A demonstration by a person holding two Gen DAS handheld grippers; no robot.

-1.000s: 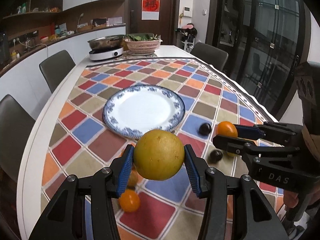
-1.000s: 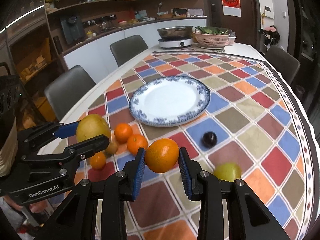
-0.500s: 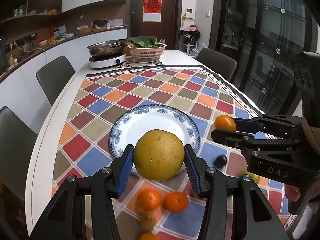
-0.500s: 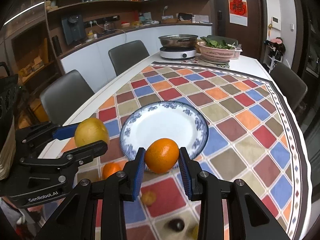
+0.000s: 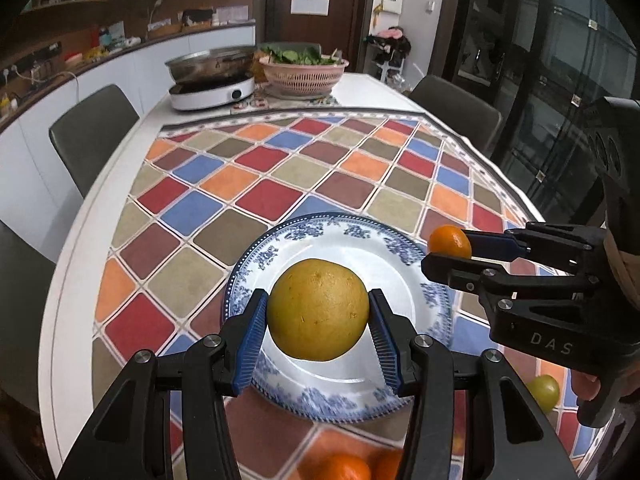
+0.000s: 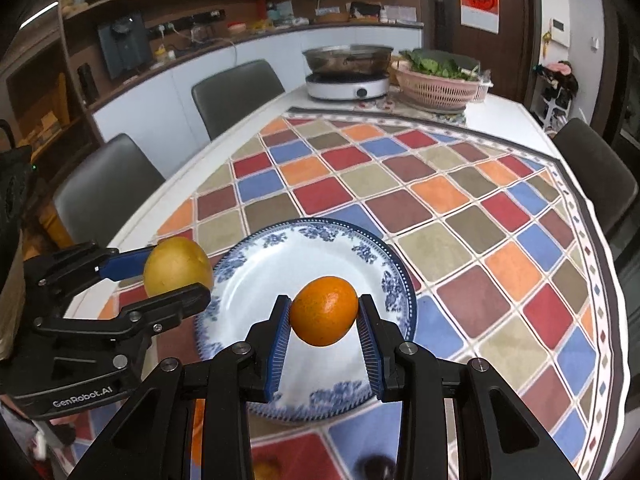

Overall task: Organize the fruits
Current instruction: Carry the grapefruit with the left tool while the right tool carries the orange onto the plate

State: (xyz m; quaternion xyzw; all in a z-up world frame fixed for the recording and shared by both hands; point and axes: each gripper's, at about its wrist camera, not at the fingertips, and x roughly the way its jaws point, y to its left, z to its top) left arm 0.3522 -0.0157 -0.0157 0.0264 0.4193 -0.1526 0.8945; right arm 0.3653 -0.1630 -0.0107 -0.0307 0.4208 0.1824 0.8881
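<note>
Left wrist view, grapefruit (image 5: 318, 309) clamped between left claw (image 5: 319, 320) pads

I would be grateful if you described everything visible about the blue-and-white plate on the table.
The plate is round and looks like glazed ceramic, with a plain white centre and a wide rim of blue floral pattern edged by a dotted band. It lies flat on the chequered tablecloth at the near end of the table. No fruit can be seen lying on it; the two held fruits partly hide its surface. Its near rim is partly hidden behind the gripper fingers.
</note>
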